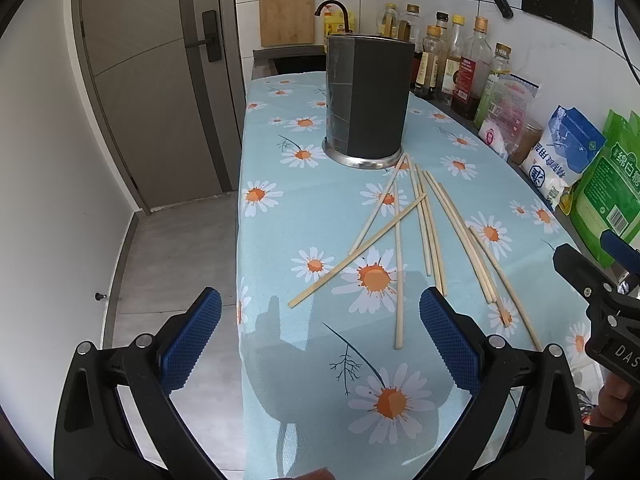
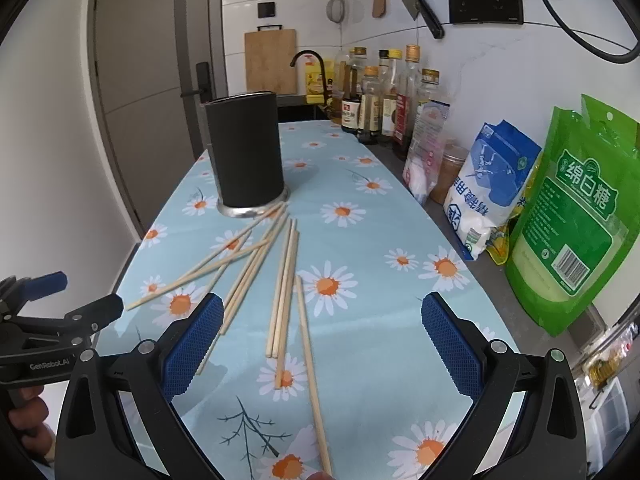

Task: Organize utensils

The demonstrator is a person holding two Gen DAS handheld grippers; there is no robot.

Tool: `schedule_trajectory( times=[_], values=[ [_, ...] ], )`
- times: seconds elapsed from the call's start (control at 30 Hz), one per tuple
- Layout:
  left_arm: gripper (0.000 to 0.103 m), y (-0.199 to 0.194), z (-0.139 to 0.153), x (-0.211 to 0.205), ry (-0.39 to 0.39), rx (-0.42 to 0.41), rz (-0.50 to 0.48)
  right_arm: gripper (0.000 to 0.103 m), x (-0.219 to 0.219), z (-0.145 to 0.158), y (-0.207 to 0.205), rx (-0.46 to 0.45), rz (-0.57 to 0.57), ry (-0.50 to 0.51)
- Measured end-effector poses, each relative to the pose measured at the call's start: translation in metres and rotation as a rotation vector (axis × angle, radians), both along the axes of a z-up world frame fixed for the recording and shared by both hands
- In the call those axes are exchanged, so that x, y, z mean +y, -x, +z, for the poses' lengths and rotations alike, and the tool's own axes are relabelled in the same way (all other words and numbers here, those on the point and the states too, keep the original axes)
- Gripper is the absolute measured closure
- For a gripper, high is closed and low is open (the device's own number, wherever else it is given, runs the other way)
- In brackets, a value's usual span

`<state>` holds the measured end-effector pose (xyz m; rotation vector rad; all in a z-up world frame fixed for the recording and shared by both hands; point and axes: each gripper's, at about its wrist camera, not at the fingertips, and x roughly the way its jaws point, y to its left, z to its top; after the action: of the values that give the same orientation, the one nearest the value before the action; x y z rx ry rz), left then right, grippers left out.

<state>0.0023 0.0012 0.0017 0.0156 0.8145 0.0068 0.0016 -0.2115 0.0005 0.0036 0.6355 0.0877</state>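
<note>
Several pale wooden chopsticks [image 1: 424,224] [image 2: 280,292] lie scattered and crossed on a light blue daisy-print tablecloth [image 1: 320,420] [image 2: 380,340]. Behind them stands a tall dark grey utensil holder [image 1: 368,100] [image 2: 248,156] on a metal base. My left gripper [image 1: 320,308] hovers open over the table's near left edge, nothing between its blue pads. My right gripper [image 2: 322,312] is open too, just above the near ends of the chopsticks. Each gripper shows at the side of the other's view, the right one [image 1: 592,276] and the left one [image 2: 60,308].
Along the right wall stand several oil and sauce bottles [image 1: 460,64] [image 2: 384,96], a white-blue bag [image 2: 492,188] and a green sugar bag [image 2: 576,216]. A sink with a dark tap [image 2: 308,60], a cutting board [image 1: 286,12] and a hanging cleaver [image 2: 416,0] are behind. The floor drops off left of the table.
</note>
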Motion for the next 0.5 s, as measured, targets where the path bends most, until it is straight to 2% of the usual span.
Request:
schedule_trajectory(
  times=[0.5],
  values=[
    [0.006, -0.0011, -0.0011, 0.0008, -0.001, 0.007, -0.002, 0.008, -0.0025, -0.0018, -0.0043, 0.009, -0.004, -0.009]
  ],
)
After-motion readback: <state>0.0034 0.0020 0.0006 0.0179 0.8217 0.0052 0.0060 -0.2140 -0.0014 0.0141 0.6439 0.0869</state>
